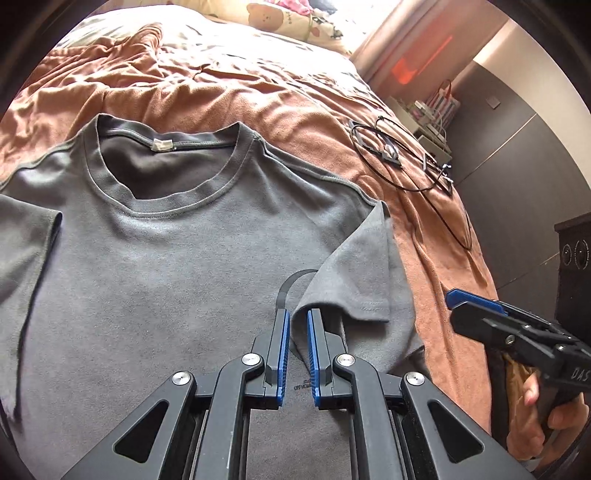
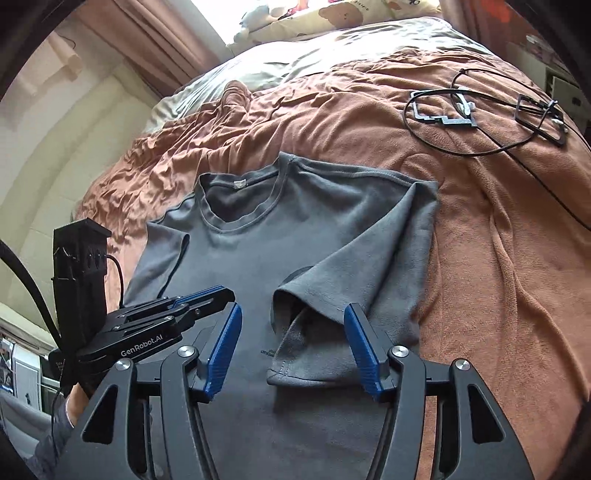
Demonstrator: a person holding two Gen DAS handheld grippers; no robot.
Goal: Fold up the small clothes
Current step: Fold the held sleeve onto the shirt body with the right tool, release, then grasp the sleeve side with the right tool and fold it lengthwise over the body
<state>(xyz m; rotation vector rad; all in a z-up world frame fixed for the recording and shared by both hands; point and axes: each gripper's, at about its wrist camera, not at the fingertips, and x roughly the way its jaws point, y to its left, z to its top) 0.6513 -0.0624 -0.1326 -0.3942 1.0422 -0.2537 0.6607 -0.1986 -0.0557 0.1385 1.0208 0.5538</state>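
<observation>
Left tongs (image 1: 297, 314) nearly pressed together, a narrow gap between the pads; cannot tell whether sleeve cloth is caught between them. Right tongs (image 2: 293, 314) spread wide, hovering over the folded-in sleeve (image 2: 332, 295). Ahead of both tongs: bed (image 2: 498, 258) under a rumpled orange blanket. Grey T-shirt (image 1: 166, 266) lies front-up on it, directly below both tongs, collar away. Black cable loops with frames (image 2: 461, 114) lie well apart, forward-right of the right tongs

Daylit fisheye views, sharp at centre, black and curved at the rims.
Light falls from beyond the cartoon-print pillow (image 1: 295, 18), which is overexposed; the crumpled rust-orange blanket (image 2: 332, 122) below it shows soft crease shadows.
</observation>
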